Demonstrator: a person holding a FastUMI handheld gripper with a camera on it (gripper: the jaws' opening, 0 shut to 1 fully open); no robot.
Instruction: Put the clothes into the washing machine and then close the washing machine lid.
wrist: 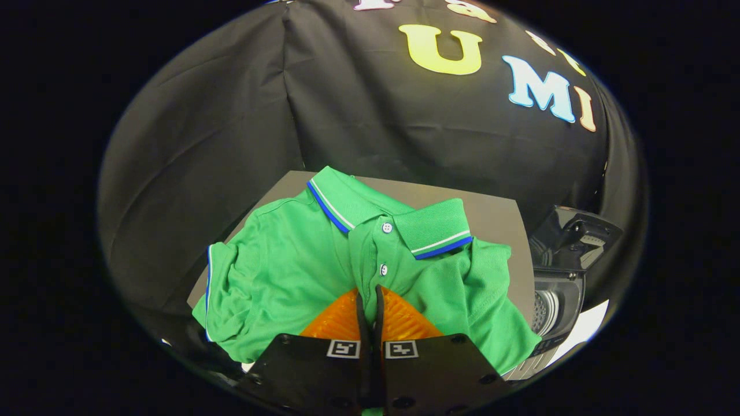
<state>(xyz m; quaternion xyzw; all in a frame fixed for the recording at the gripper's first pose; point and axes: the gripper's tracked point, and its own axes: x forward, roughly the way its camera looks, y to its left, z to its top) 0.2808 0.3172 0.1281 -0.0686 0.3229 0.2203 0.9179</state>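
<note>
No readable words or numbers stand on anything; the tool carries two square coded markers, not text.

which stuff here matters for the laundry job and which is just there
For the job: green polo shirt, pinched between the gripper fingers; washing machine off to the right, lid up.
Just there: grey table under the shirt; black cloth wall.

The shirt sits on the table, pinched between the gripper fingers; washing machine at about 3 o'clock, lid up.
</note>
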